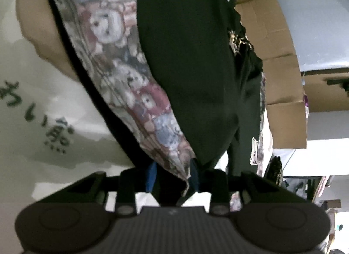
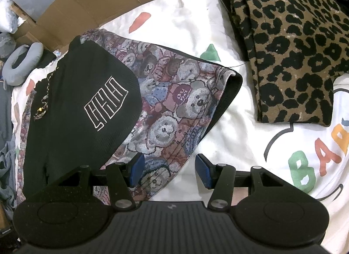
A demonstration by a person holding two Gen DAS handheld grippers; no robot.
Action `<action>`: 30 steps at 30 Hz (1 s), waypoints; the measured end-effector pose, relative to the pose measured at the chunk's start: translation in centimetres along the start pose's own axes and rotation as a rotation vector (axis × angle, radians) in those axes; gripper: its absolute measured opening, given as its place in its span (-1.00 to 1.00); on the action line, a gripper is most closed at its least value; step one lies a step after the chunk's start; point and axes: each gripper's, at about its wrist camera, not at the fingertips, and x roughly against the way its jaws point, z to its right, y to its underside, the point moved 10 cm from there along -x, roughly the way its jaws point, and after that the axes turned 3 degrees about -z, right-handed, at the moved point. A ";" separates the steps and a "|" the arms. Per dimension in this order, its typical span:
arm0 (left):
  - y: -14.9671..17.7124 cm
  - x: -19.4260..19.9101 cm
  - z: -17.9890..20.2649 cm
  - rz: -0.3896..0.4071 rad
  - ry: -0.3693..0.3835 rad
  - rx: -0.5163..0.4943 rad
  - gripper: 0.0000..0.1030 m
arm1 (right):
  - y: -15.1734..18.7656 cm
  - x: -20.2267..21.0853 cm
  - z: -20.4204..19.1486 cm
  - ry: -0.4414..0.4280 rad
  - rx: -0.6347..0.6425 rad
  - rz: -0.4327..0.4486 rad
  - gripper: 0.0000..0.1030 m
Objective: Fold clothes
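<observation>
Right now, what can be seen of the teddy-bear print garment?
The teddy-bear print garment looks like a woven or knitted fabric with bears in grey, blue and maroon and a black band along one edge. It lies partly folded on the white printed sheet, with a black garment on top. A corner of it sits between the left tongs; the right tongs hover open over its near edge.

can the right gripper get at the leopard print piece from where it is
Probably yes. The right gripper stands open and empty over the bear-print garment; the leopard piece lies folded up and to the right, with only bare white sheet between.
</observation>
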 end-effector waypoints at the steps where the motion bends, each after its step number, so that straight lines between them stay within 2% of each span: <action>1: 0.0 -0.2 0.0 0.002 0.006 0.010 -0.33 | 0.0 0.0 0.0 0.000 -0.003 -0.001 0.13; 2: 0.1 -0.4 0.0 0.000 0.008 0.014 -0.37 | 0.0 -0.1 0.1 0.000 -0.009 -0.001 0.13; 4: 0.3 -0.7 0.0 -0.011 0.004 0.015 -0.97 | 0.1 -0.1 0.3 0.000 -0.020 0.000 0.13; 9: 1.1 -1.1 -0.4 -0.043 -0.078 -0.029 -0.99 | 0.1 -0.1 0.8 0.006 -0.036 0.003 0.13; 17: 1.9 -1.5 -0.3 -0.052 -0.135 -0.089 -0.98 | -0.8 0.9 -0.6 0.002 0.002 0.027 0.13; 23: 1.8 -0.9 0.3 -0.094 -0.185 -0.147 -0.85 | -1.0 0.8 -4.1 -0.055 0.076 0.012 0.14; 25: 1.5 0.3 0.2 -0.083 -0.214 -0.183 -0.53 | -0.8 0.1 -5.2 -0.067 0.104 -0.005 0.14; 28: 0.2 2.4 0.1 -0.045 -0.254 -0.231 -0.23 | -0.3 -0.8 -6.7 -0.077 0.137 -0.026 0.14; 30: -1.1 4.0 -0.3 -0.006 -0.288 -0.252 -0.15 | 0.1 -1.2 -7.7 -0.079 0.165 -0.037 0.14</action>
